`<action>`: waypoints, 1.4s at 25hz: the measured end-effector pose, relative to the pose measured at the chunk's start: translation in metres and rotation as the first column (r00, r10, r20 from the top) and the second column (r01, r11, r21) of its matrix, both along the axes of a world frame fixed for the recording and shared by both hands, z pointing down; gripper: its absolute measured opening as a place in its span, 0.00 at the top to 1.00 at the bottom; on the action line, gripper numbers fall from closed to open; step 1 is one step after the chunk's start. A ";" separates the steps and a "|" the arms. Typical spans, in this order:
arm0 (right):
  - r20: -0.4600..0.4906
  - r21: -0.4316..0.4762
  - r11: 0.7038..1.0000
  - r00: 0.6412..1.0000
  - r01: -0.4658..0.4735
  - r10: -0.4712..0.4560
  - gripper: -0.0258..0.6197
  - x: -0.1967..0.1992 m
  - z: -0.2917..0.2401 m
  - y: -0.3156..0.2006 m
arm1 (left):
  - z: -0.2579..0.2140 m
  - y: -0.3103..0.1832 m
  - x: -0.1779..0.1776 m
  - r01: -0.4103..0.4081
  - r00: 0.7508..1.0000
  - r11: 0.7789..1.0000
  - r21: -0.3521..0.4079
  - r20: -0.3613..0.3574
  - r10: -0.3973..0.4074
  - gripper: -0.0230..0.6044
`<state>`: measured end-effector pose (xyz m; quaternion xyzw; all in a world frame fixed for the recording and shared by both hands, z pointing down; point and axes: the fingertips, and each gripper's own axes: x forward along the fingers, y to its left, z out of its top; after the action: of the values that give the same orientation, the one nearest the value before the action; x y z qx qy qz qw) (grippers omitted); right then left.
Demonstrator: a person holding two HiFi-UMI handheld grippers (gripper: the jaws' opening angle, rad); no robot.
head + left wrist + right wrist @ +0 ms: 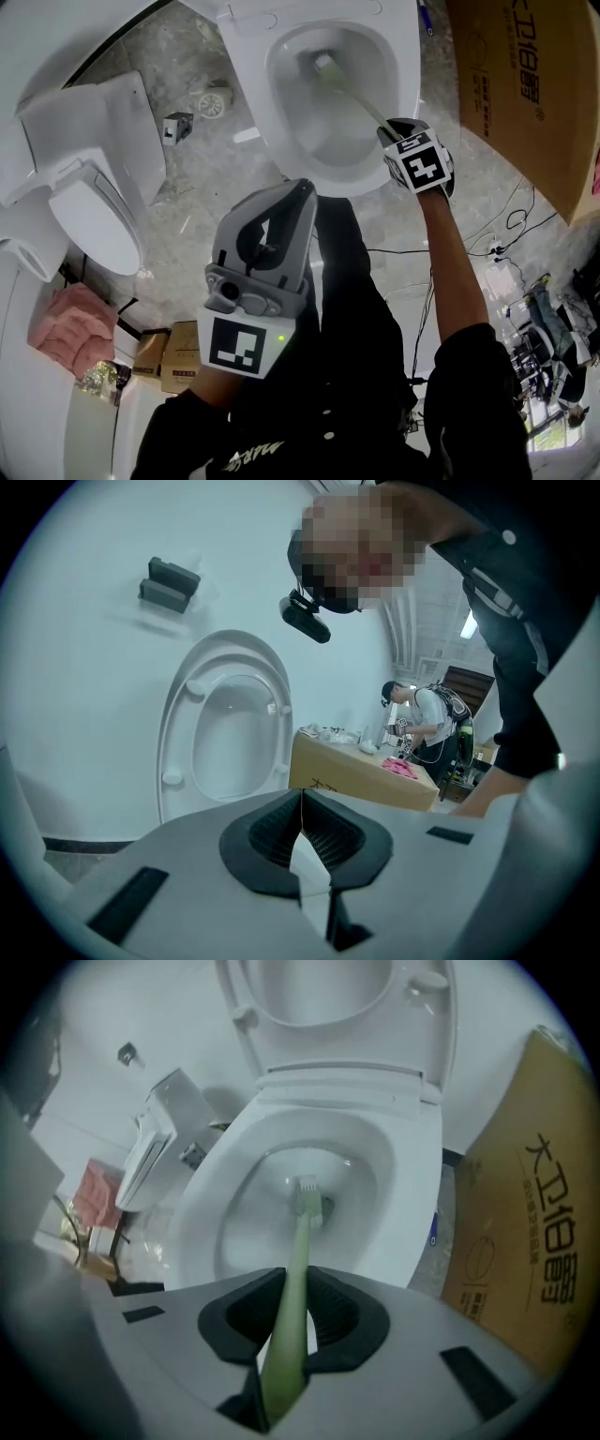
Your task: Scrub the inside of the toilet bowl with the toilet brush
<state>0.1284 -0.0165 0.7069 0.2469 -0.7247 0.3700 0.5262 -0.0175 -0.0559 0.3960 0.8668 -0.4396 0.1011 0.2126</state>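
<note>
The white toilet bowl point(281, 112) stands open at the top of the head view, its lid point(328, 988) raised. A pale green toilet brush point(330, 70) reaches into it, and the brush head point(307, 1199) rests low on the bowl's inner wall near the outlet. My right gripper point(394, 131) hangs over the bowl's near right rim, shut on the brush handle point(291, 1307), which runs out between its pads. My left gripper point(298, 190) is held back near my body, away from the bowl. Its jaws point(302, 801) are shut with nothing between them.
A second white toilet point(94, 187) stands at the left. A large cardboard box point(525, 84) leans at the bowl's right. A floor drain point(214, 103) and a small marker cube point(176, 125) lie left of the bowl. Cables point(506, 225) trail at the right. Another person point(427, 719) stands far off.
</note>
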 end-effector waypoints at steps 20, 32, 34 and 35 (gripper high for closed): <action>-0.258 -0.088 0.880 0.843 0.466 -0.472 0.82 -0.003 0.028 0.025 | 0.000 -0.003 0.001 -0.002 1.000 1.000 0.004 0.001 0.002 0.92; -0.160 -0.105 0.967 0.956 0.231 -0.246 0.82 -0.018 0.036 0.041 | 0.001 -0.003 0.003 -0.007 1.000 1.000 0.004 -0.003 0.007 0.92; -0.132 -0.108 0.979 0.974 0.170 -0.184 0.82 -0.022 0.036 0.041 | 0.001 -0.004 0.004 -0.008 1.000 1.000 0.003 -0.005 0.008 0.92; -0.116 -0.112 0.984 0.982 0.137 -0.150 0.82 -0.024 0.036 0.041 | 0.000 -0.004 0.004 -0.009 1.000 1.000 0.004 -0.006 0.009 0.92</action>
<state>0.1042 0.0245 0.7430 0.1888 -0.6865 0.3520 0.6076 -0.0133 -0.0597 0.3964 0.8694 -0.4353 0.0987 0.2119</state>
